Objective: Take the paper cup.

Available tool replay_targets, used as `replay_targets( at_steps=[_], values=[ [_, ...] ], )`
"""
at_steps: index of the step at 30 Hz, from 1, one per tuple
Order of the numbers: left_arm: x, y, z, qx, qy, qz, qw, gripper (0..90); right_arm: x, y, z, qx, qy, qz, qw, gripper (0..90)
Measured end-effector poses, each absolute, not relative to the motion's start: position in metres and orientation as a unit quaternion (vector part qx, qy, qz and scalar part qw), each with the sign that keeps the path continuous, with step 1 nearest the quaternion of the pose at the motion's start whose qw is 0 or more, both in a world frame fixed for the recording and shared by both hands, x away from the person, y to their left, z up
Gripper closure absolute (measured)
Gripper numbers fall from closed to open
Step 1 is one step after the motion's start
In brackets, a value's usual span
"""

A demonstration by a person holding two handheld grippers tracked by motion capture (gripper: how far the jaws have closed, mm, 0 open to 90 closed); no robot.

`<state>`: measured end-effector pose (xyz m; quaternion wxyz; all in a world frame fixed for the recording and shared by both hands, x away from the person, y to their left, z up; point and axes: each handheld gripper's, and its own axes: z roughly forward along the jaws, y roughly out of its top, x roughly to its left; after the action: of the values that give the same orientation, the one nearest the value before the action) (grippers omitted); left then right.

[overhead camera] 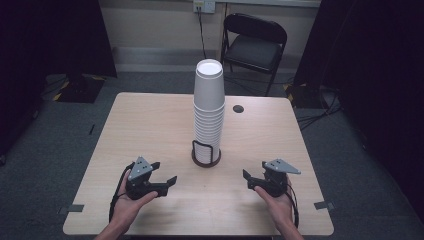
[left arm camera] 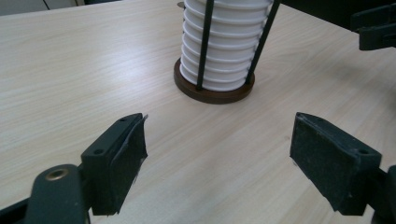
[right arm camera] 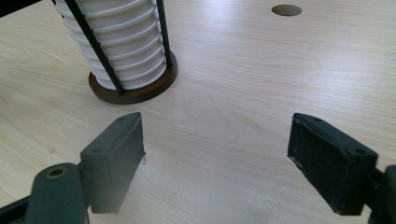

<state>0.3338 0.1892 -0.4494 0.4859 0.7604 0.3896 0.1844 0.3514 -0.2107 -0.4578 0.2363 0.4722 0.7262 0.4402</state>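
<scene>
The cups stand as one tall white stack in a holder, upside down, at the middle of the tabletop. The left tongs sit near the front edge, to the left of the holder and well apart from it, held from below by the left hand. Their jaws are spread wide with nothing between them; in the left gripper view the left tongs frame bare wood, and the holder stands beyond the gap, slightly left of its middle. The right tongs mirror them, to the right of the holder and equally far from it, resting on the right hand. These jaws are also spread and hold nothing; in the right gripper view the right tongs point across bare wood, with the holder off to the upper left of the gap.

The holder has a dark round base and thin black upright rods that cage the lower cups. The stack rises well above the rods. Behind the holder and to its right, a small dark round hole marks the tabletop. Beyond the far edge, behind the holder, a black folding chair stands on grey carpet by the wall.
</scene>
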Motion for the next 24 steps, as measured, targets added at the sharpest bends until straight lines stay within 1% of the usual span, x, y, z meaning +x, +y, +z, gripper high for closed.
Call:
replay_targets(
  at_steps=[4,6,14,15,22,24],
  values=[
    [0.334,0.184,-0.444,0.757,0.387,0.176,0.496,18.2,0.351,-0.209,-0.456,0.469,0.730,0.440,0.233,18.8],
    [0.333,0.182,-0.439,0.756,0.381,0.181,0.501,19.6,0.351,-0.209,-0.456,0.469,0.730,0.442,0.227,18.8],
    [0.338,0.179,-0.418,0.744,0.367,0.195,0.524,17.0,0.350,-0.219,-0.454,0.474,0.732,0.438,0.218,19.1],
    [0.339,0.178,-0.416,0.742,0.369,0.190,0.526,17.0,0.350,-0.219,-0.454,0.475,0.732,0.438,0.216,19.4],
    [0.347,0.167,-0.396,0.745,0.346,0.193,0.536,15.7,0.346,-0.215,-0.450,0.467,0.733,0.445,0.215,19.5],
    [0.349,0.165,-0.389,0.744,0.342,0.196,0.540,15.7,0.346,-0.214,-0.450,0.466,0.736,0.446,0.206,18.6]
  ],
)
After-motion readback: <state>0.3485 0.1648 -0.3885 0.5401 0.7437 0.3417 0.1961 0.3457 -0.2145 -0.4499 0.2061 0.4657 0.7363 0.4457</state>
